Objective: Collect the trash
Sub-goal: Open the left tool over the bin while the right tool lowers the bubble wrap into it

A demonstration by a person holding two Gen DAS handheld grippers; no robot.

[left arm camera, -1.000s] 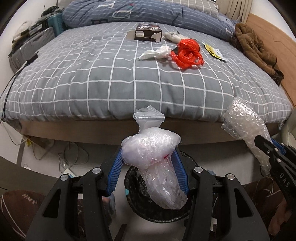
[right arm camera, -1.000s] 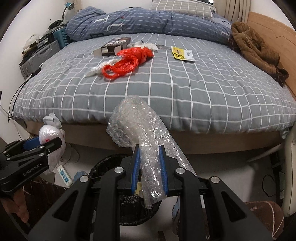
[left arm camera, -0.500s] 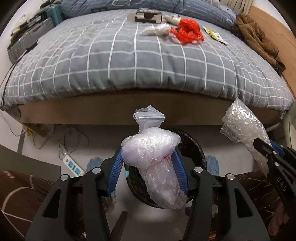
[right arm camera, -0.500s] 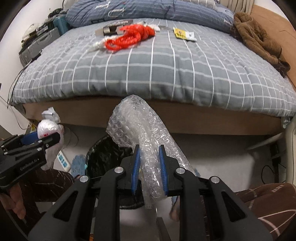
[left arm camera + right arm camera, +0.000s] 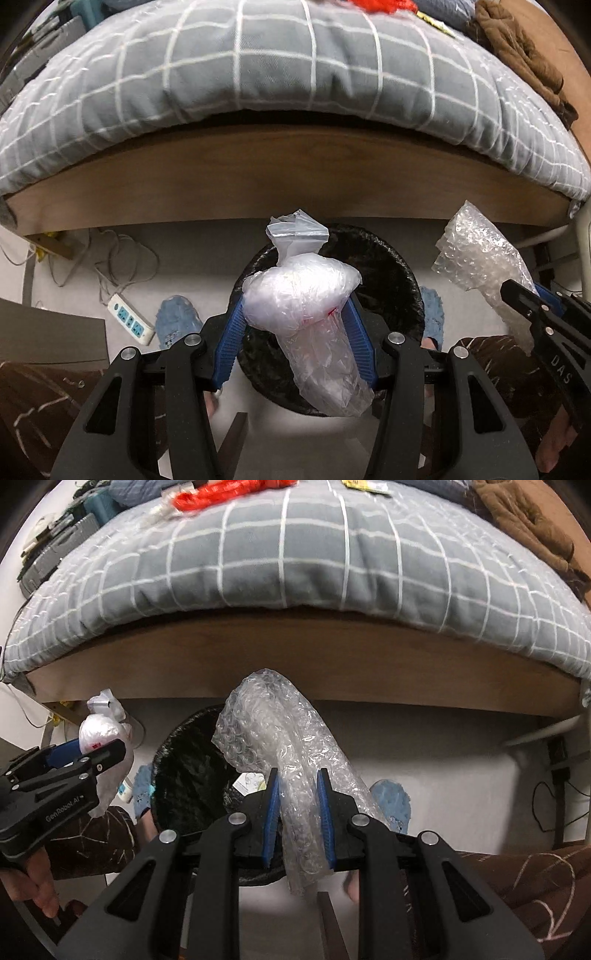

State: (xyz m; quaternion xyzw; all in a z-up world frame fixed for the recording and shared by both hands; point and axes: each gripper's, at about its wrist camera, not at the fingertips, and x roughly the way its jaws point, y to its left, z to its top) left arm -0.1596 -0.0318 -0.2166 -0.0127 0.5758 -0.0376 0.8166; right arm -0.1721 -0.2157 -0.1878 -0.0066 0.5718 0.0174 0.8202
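Crinkled clear plastic bag (image 5: 301, 295) clamped in the left gripper (image 5: 295, 325), bubble wrap (image 5: 284, 746) pinched in the right gripper (image 5: 297, 812), both over the black-lined bin (image 5: 391, 269).

Seen only from the right wrist: paper scraps (image 5: 249, 782) inside the bin, just left of the narrow jaws. Seen only from the left wrist: white power strip (image 5: 131, 325) on bare floor, left of the half-spread jaws. Beyond the bin, close, the wooden bed frame (image 5: 295, 173); above it the grey checked duvet (image 5: 295, 554) with red netting (image 5: 221, 494).
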